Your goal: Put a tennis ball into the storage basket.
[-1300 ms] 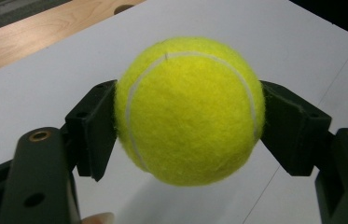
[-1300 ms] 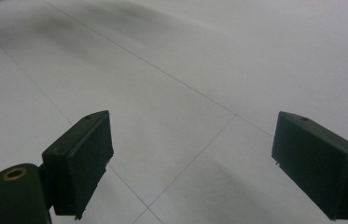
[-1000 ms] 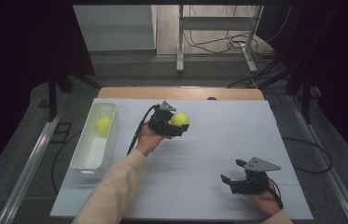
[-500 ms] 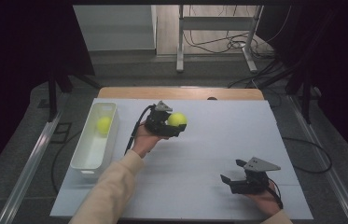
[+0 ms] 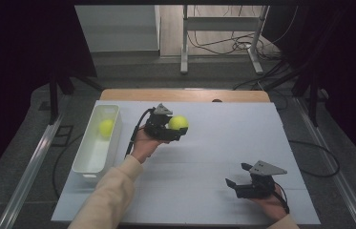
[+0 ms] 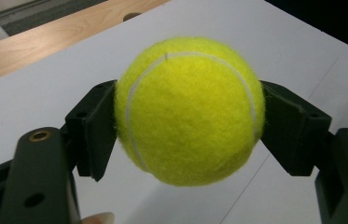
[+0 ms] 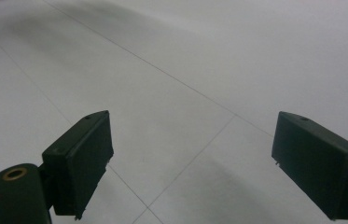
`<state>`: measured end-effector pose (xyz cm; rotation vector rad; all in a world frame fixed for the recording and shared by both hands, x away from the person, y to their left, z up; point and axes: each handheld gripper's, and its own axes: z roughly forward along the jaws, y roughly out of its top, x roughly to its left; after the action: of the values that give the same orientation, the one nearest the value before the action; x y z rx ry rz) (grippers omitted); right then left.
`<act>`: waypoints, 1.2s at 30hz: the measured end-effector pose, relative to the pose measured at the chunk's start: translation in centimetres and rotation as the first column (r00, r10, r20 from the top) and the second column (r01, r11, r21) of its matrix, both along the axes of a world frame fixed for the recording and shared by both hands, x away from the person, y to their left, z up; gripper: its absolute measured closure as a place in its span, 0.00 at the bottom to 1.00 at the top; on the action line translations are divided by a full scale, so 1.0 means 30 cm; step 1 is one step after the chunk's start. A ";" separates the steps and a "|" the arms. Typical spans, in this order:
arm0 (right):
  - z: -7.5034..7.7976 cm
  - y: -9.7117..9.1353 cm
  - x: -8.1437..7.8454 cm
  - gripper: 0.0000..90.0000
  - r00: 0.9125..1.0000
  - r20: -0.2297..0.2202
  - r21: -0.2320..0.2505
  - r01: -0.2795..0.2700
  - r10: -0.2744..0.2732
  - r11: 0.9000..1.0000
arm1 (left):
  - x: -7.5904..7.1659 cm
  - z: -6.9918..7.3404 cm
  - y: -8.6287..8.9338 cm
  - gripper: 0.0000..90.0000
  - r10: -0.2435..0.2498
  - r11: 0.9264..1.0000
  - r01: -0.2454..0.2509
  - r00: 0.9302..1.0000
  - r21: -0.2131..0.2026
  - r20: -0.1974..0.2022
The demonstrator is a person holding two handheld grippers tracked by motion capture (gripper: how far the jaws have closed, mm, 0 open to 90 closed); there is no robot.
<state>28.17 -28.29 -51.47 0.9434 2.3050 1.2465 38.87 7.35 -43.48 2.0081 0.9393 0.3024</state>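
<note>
Jaws of your left gripper (image 5: pixel 175 128) are clamped on a yellow tennis ball (image 5: pixel 178 123), one pad on each side, and you hold it clear above the white board (image 5: pixel 204 157), right of the white bin (image 5: pixel 100 143). That bin, at the left edge, has a second yellow ball (image 5: pixel 106 127) in its far end. Your right gripper (image 5: pixel 242 180) rests near right, gaping wide with nothing between the pads. Wooden table edge (image 5: pixel 185 95) and cables (image 5: pixel 218 45) lie beyond

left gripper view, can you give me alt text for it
A fuzzy yellow tennis ball is clamped between the two black jaws of the left gripper, held above a white tabletop. A strip of light wooden board runs along the table's far edge.
</note>
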 end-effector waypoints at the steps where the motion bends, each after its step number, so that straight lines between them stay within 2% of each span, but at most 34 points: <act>1: 0.000 0.000 0.000 0.14 1.000 0.000 0.000 -0.001 0.001 1.000 | -0.002 0.001 0.003 0.29 0.001 1.000 -0.001 1.000 0.000 0.000; 19: 0.002 -0.001 -0.002 0.14 1.000 0.005 0.009 0.000 0.000 1.000 | -0.039 0.010 0.049 0.29 0.005 1.000 -0.005 1.000 0.005 0.006; 26: 0.003 0.000 -0.002 0.14 1.000 0.005 0.005 0.001 -0.001 1.000 | -0.052 0.013 0.076 0.29 0.014 1.000 -0.014 1.000 -0.009 0.009; 36: 0.002 0.000 -0.003 0.14 1.000 0.006 0.006 0.002 -0.002 1.000 | -0.068 0.018 0.103 0.29 0.024 1.000 -0.024 1.000 -0.009 0.011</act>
<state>28.07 -28.29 -51.40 0.9424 2.2958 1.2550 36.83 10.44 -42.93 1.9860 0.9567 0.3219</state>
